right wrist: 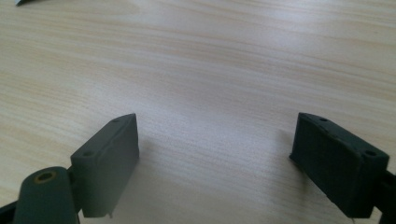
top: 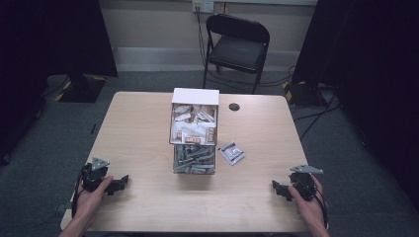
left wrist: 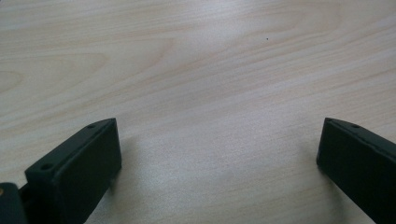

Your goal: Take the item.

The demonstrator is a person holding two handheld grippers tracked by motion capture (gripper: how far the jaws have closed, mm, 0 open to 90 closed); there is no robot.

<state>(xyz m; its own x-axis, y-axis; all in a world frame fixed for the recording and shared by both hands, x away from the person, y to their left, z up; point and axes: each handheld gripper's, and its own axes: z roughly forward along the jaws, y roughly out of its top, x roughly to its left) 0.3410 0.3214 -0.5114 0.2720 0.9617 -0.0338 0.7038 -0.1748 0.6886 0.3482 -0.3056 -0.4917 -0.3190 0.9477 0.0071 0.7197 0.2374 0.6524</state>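
A pale wood-grain table (top: 148, 207) carries one clear two-tier box (top: 194, 133) of packets at its centre, and one flat packet (top: 231, 152) just right of it, long axis diagonal. The left gripper (top: 118, 183) and right gripper (top: 277, 188) rest at the near corners, jaws spread wide, empty.

A light wooden table (top: 138, 128) stands on grey carpet (top: 44, 143). Beyond its far edge a black folding chair (top: 237, 47) faces the table, before a pale wall with a power outlet (top: 203, 6). A small dark round disc (top: 234, 106) lies near the far edge.
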